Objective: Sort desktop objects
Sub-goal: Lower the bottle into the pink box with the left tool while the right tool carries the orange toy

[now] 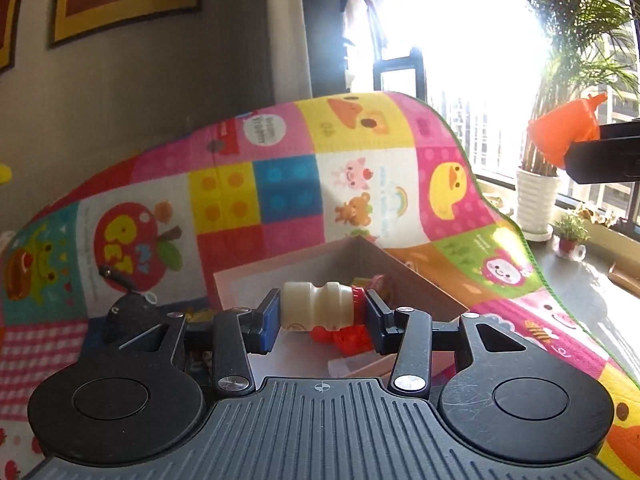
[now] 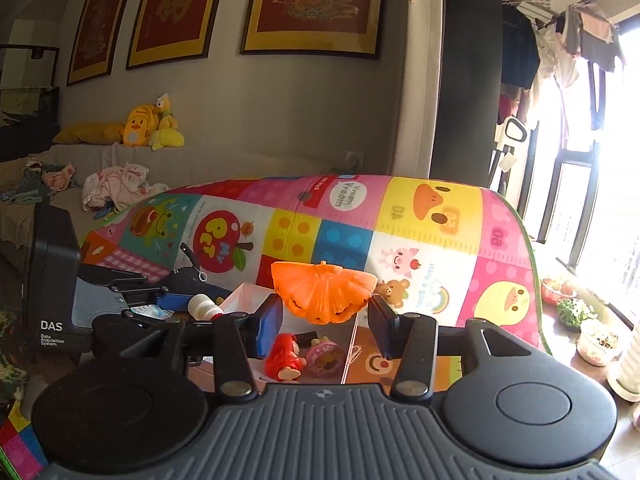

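Observation:
My left gripper (image 1: 323, 309) is shut on a small white drink bottle (image 1: 316, 308) with a red cap, held sideways between the blue pads above an open cardboard box (image 1: 280, 276). My right gripper (image 2: 325, 313) is shut on an orange pumpkin toy (image 2: 324, 292), lifted over the same box (image 2: 248, 296). The right wrist view shows a red figure (image 2: 286, 356) and a pink round toy (image 2: 326, 356) inside the box. From the left wrist, the pumpkin (image 1: 564, 132) appears high at the right. The left gripper's bottle (image 2: 204, 306) shows at the left of the right wrist view.
A colourful play mat (image 1: 280, 184) covers the table and rises behind the box. A black object with a handle (image 1: 128, 308) lies left of the box. Potted plants (image 1: 536, 200) stand on the window sill at right. A sofa with plush toys (image 2: 152, 124) is at the back left.

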